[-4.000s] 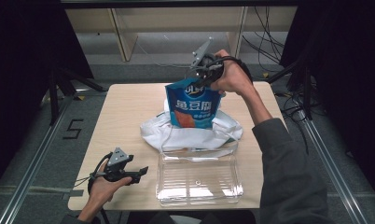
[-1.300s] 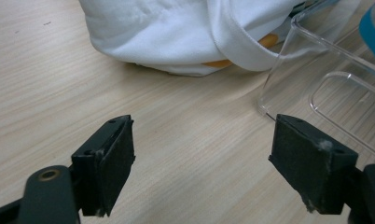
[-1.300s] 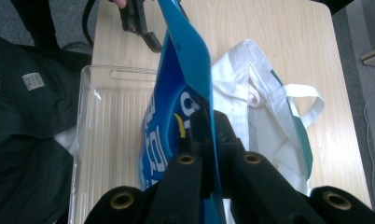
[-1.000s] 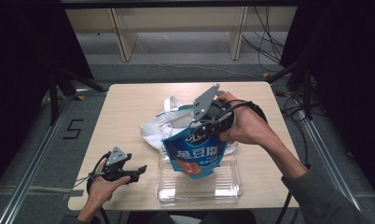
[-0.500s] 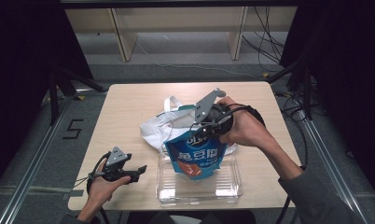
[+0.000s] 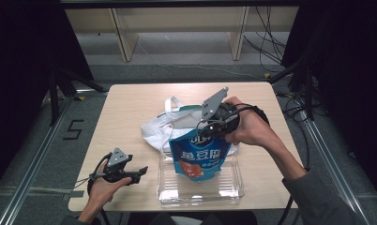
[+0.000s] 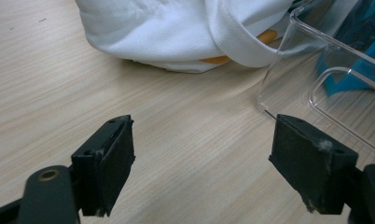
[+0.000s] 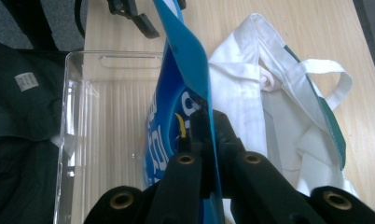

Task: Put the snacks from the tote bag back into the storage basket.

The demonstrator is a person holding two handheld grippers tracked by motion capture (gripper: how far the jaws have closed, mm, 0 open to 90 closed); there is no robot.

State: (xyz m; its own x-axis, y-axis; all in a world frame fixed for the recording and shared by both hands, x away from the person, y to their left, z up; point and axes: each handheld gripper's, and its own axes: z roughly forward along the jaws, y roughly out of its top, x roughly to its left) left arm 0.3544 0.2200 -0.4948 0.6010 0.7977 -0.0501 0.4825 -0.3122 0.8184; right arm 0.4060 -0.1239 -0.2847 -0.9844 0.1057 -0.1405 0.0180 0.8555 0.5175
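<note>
A blue snack pouch hangs by its top edge from my right gripper, its lower end over the clear plastic bin. In the right gripper view the jaws pinch the pouch at its top, and my right gripper is shut on it. A white cloth tote bag lies crumpled behind the bin. My left gripper rests near the table's front left, jaws open and empty. In the left gripper view my left gripper faces the tote bag and the bin's corner.
The wooden table has bare room at the left and back. Something orange peeks from under the tote bag. Cables trail over the floor at the right, and a shelf frame stands behind the table.
My right gripper has carried the blue pouch from high above the tote bag forward and down over the clear bin. The left gripper has stayed where it was.
</note>
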